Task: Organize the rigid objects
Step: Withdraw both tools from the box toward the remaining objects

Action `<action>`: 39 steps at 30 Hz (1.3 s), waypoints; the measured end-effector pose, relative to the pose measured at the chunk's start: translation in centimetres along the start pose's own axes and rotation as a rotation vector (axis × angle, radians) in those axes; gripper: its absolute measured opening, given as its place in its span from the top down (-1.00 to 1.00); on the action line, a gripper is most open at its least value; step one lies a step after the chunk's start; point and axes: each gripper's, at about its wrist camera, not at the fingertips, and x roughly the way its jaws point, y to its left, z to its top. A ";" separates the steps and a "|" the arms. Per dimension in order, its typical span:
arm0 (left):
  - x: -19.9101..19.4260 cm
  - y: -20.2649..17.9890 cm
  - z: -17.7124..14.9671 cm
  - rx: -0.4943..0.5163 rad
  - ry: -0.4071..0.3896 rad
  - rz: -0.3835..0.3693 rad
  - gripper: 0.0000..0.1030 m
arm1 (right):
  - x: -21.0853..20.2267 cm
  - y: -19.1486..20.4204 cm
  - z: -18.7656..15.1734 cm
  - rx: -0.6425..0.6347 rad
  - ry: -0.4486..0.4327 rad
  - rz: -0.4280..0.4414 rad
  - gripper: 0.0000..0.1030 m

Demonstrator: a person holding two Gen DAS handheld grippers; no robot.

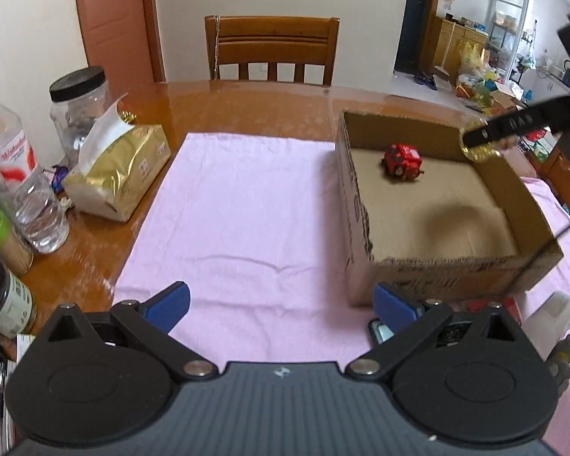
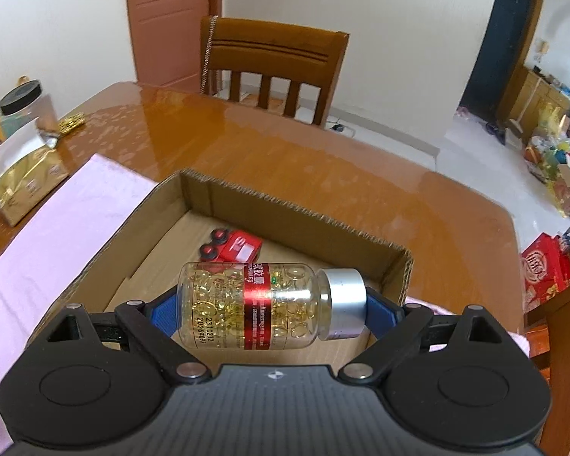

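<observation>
My right gripper (image 2: 271, 309) is shut end to end on a clear capsule bottle (image 2: 254, 304) with a red label and silver cap, held sideways above the cardboard box (image 2: 296, 212). A red toy truck (image 2: 231, 249) lies on the box floor near its far wall. In the left wrist view the same truck (image 1: 402, 161) sits in the box (image 1: 361, 197), and the right gripper's finger with the bottle's end (image 1: 482, 144) hangs over the box's far right corner. My left gripper (image 1: 281, 306) stands open over the pink cloth (image 1: 239, 209), nothing between its blue pads.
A gold tissue pack (image 1: 121, 174), a clear jar with black lid (image 1: 79, 110), a water bottle (image 1: 19, 174) and small jars crowd the table's left side. A white bottle (image 1: 551, 319) and a small flat object (image 1: 380, 332) lie near the box's front. A wooden chair (image 1: 271, 49) stands behind the table.
</observation>
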 end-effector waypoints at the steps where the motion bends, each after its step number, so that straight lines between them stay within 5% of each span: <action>1: 0.0 0.1 -0.3 0.001 0.004 -0.004 -0.98 | 0.2 0.0 0.1 0.000 -0.003 -0.012 -0.93; 16: -0.3 -0.3 -2.0 0.055 -0.005 -0.043 -0.98 | -5.5 0.7 -2.8 0.069 -0.061 -0.026 -1.00; 27: 0.2 -0.8 -4.2 0.171 0.025 -0.115 -0.98 | -11.0 3.1 -11.7 0.173 -0.071 -0.107 -1.00; 39: 1.0 -2.1 -8.0 0.342 0.104 -0.208 -0.98 | -12.3 4.1 -21.9 0.391 0.074 -0.172 -1.00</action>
